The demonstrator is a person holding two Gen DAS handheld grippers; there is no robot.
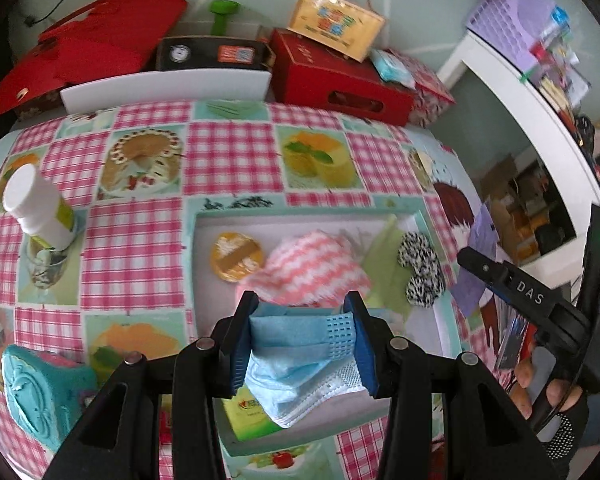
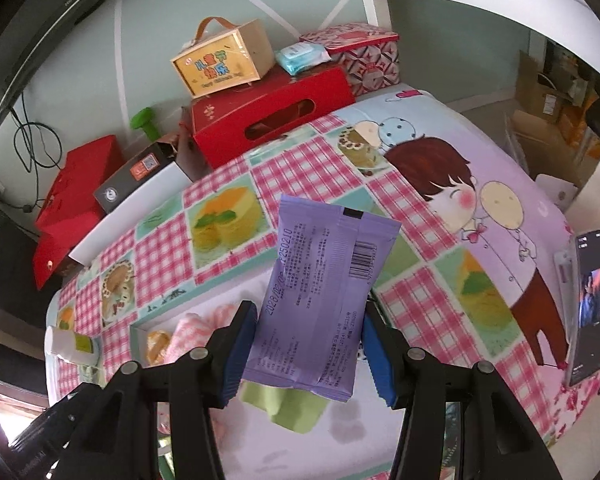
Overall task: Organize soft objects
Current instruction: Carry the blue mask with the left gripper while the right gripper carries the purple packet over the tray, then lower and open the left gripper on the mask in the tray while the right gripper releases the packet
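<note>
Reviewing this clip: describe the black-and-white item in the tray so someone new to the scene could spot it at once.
Start at the shallow tray with the pale teal rim, lying on the pink checked tablecloth. Along its right side, next to a green cloth, lies the black-and-white speckled fuzzy piece. It is the only black-and-white item there; its neighbours are a pink-and-white knitted cloth and a round yellow packet.

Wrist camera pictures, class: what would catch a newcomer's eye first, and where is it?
A folded pale blue face mask sits clamped between the left gripper fingers, above a shallow white tray. A purple foil packet stands gripped by the right gripper. Beneath both spreads a pink checked tablecloth printed with cakes.
</note>
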